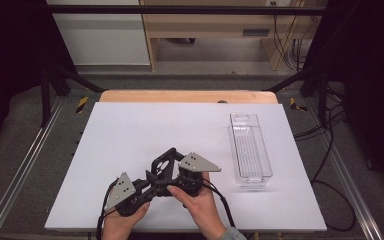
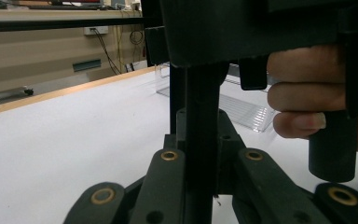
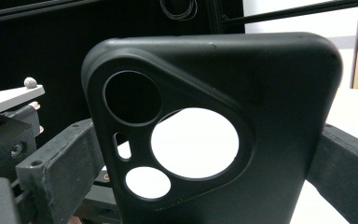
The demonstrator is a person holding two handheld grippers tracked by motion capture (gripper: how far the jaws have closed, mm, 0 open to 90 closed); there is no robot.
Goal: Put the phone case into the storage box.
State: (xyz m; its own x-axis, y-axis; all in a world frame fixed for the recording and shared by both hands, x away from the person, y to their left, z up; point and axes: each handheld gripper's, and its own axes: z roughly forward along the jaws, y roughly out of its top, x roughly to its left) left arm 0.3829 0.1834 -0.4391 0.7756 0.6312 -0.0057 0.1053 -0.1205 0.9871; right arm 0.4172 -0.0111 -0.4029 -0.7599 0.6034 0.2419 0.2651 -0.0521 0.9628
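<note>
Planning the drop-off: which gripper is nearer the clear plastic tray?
Right. The right gripper sits just left of the clear plastic tray; the left gripper is farther left and nearer the person. Both are closed on the black phone case.

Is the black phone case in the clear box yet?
Not yet. Done: both grippers have the phone case up off the table. In hand: left gripper and right gripper clamp it. Left: the clear tray holds nothing, if it goes there.

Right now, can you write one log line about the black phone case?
phone case: black, upright | left tongs: shut on its edge | right tongs: clamped across it | clear tray: apart on the table's right
</note>
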